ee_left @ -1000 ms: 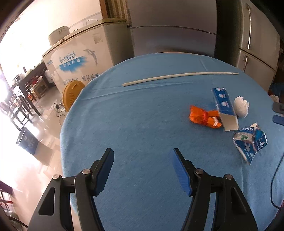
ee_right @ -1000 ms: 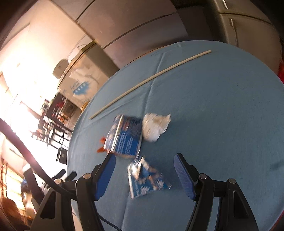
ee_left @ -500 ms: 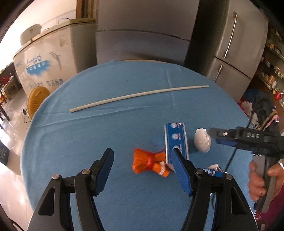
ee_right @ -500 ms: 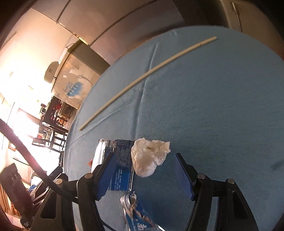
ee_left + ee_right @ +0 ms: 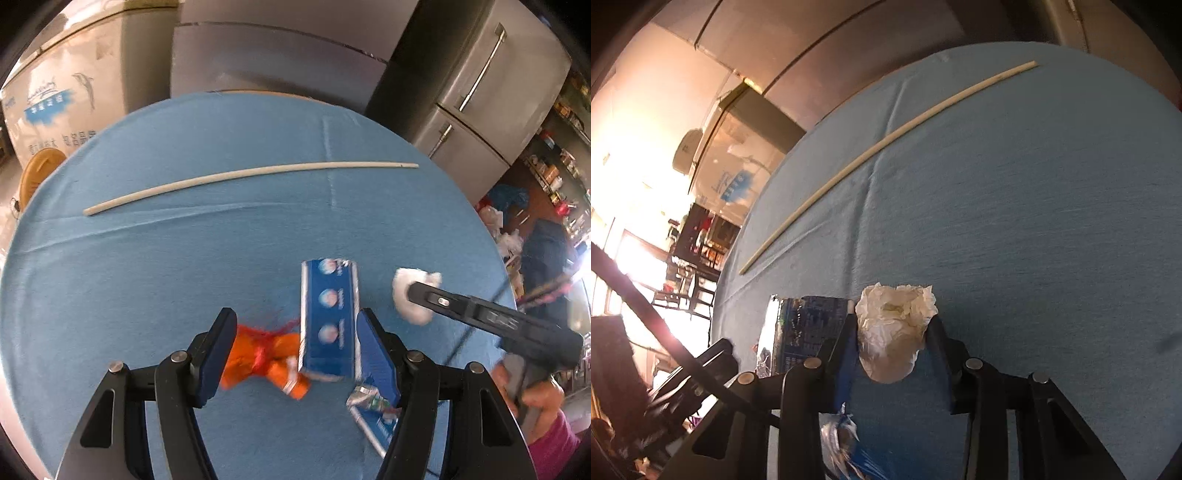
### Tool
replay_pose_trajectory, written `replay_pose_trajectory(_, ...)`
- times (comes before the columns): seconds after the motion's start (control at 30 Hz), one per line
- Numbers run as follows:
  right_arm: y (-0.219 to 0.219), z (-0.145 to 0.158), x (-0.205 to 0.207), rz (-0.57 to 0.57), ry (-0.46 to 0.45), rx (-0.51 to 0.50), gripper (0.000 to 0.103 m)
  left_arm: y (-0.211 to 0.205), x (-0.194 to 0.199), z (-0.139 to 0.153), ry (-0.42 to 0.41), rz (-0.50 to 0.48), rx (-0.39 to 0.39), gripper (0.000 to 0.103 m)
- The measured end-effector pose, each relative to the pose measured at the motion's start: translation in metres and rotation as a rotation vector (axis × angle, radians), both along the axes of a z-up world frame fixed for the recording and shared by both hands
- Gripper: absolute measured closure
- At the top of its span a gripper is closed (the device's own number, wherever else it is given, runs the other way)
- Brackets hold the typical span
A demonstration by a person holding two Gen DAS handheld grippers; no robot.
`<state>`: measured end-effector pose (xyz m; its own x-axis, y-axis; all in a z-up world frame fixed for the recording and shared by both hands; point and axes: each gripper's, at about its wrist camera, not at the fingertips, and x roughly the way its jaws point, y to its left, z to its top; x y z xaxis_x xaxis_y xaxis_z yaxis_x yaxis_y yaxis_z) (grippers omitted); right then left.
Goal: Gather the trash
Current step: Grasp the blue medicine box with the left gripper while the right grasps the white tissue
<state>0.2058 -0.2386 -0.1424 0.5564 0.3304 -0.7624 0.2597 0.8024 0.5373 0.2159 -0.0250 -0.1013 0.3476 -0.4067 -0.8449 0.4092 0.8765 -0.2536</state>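
Note:
On the round blue table (image 5: 184, 258) lie an orange wrapper (image 5: 264, 360), a blue carton (image 5: 330, 317), a crumpled white tissue (image 5: 408, 295) and a torn blue packet (image 5: 373, 413). My left gripper (image 5: 295, 354) is open, its fingers on either side of the orange wrapper and the near end of the blue carton. My right gripper (image 5: 892, 350) has closed its fingers against both sides of the white tissue (image 5: 892, 332). The right gripper also shows in the left wrist view (image 5: 417, 291), its tip at the tissue.
A long white stick (image 5: 251, 173) lies across the far part of the table, also in the right wrist view (image 5: 886, 144). A steel fridge (image 5: 472, 81) and a white chest freezer (image 5: 74, 92) stand behind the table. A cable (image 5: 665, 332) runs at the left.
My left gripper moved forward, so the orange wrapper and carton end sit between its fingers. My right gripper advanced and closed from wide open onto the white tissue.

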Motion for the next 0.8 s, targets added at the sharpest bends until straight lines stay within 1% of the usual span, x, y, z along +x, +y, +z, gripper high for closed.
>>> replay_pose_trajectory(0.13,-0.016,0.009,-0.020,-0.023,-0.031,-0.011,0.064,-0.020,0.012,-0.011,0.036,-0.013,-0.002,0.035)
replay_pose_trajectory(0.27,-0.027,0.020,-0.043,-0.037,-0.056,-0.033,0.064,-0.037,0.017,-0.018,0.049,-0.032,-0.007,0.035)
replay_pose_trajectory(0.3,-0.029,0.022,-0.047,-0.041,-0.060,-0.039,0.064,-0.039,0.017,-0.020,0.054,-0.030,-0.006,0.041)
replay_pose_trajectory(0.33,-0.030,0.023,-0.052,-0.043,-0.063,-0.044,0.064,-0.042,0.018,-0.022,0.063,-0.032,-0.009,0.053)
replay_pose_trajectory(0.37,-0.031,0.025,-0.056,-0.046,-0.068,-0.047,0.064,-0.044,0.019,-0.025,0.073,-0.034,-0.010,0.059)
replay_pose_trajectory(0.47,-0.033,0.030,-0.067,-0.052,-0.085,-0.050,0.064,-0.047,0.018,-0.027,0.078,-0.015,-0.029,0.064)
replay_pose_trajectory(0.6,-0.032,0.041,-0.084,-0.058,-0.110,-0.053,0.064,-0.048,0.005,-0.013,0.025,-0.004,-0.013,0.065)
replay_pose_trajectory(0.67,-0.031,0.047,-0.093,-0.057,-0.127,-0.055,0.064,-0.045,-0.007,0.003,-0.004,-0.003,-0.027,0.065)
replay_pose_trajectory(0.8,-0.026,0.066,-0.113,-0.053,-0.177,-0.069,0.064,-0.037,-0.033,0.038,-0.096,0.006,-0.037,0.065)
